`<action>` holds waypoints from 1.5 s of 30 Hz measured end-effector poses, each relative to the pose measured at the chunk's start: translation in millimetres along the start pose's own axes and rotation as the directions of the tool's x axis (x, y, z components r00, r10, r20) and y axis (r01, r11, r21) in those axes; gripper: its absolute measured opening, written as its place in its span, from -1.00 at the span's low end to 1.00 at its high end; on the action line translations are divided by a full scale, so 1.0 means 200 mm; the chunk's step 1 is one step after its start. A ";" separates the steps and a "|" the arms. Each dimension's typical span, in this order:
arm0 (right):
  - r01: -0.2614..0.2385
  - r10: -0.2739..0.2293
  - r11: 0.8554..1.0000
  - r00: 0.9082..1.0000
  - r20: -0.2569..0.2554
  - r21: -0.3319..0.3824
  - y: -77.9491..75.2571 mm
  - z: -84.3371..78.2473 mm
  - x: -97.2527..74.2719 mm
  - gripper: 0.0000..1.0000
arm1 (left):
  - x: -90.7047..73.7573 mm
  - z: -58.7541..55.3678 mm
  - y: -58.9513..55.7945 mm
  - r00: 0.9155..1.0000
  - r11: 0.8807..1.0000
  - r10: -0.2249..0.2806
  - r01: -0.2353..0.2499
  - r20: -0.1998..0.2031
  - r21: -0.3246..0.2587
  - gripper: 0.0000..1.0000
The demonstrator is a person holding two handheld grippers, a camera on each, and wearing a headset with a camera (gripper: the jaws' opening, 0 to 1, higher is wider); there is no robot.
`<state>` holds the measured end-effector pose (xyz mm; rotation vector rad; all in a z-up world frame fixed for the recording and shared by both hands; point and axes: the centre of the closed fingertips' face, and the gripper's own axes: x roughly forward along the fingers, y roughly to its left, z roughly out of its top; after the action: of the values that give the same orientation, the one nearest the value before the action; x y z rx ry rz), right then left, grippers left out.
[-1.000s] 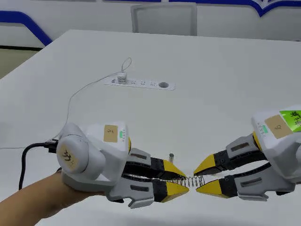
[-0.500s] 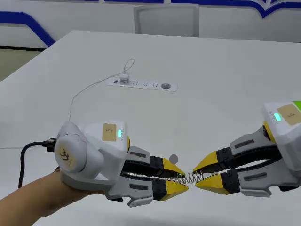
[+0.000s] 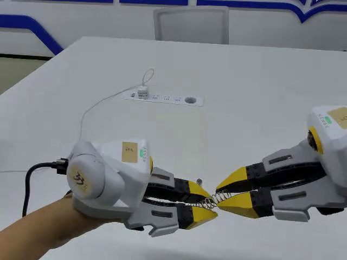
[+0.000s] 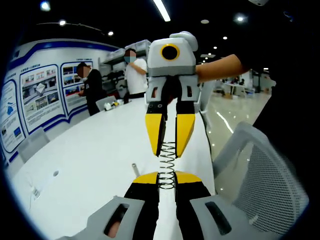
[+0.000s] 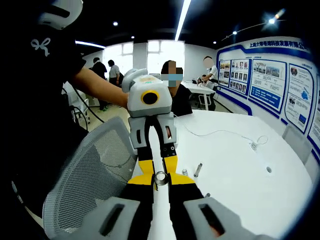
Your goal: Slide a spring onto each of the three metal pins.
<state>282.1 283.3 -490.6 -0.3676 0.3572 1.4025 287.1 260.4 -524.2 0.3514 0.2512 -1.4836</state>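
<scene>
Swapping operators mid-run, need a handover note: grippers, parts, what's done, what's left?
Left gripper: shut on one end of the spring.
Right gripper: shut on the other end, so the spring hangs between the two tips above the table.
Pins: one pin stands bare on the table just behind the tips.
Done: no spring visible on a pin.
Left: likely seat this spring, then the rest.

Two grippers: left gripper (image 3: 210, 205) and right gripper (image 3: 218, 193). One spring (image 4: 167, 162) spans their jaws. Two metal pins stand on the one white surface (image 3: 260, 108): first pin (image 5: 198, 170), second pin (image 5: 184, 172). One power strip (image 3: 162, 98). One chair (image 3: 190, 24) at the far edge.
</scene>
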 end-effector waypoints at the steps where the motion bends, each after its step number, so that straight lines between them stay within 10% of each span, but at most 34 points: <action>1: -0.001 0.001 1.000 1.000 0.010 0.006 0.00 0.01 0.00 -0.78 | 0.00 0.00 0.00 1.000 1.000 -0.001 0.001 0.002 0.000 -0.79; 28: 0.070 -0.074 0.996 0.994 0.075 0.053 -0.08 0.12 0.05 -0.80 | -0.03 0.04 0.07 0.997 0.995 0.055 -0.050 0.053 -0.087 -0.74; 45: 0.186 -0.189 0.979 0.982 0.031 0.077 -0.29 0.05 -0.04 -0.80 | -0.14 -0.11 0.20 0.992 0.983 0.125 -0.126 -0.015 -0.137 -0.24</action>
<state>339.6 272.8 -476.0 -0.3056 0.3336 1.2068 325.6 296.8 -530.4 0.2562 0.3292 -1.3333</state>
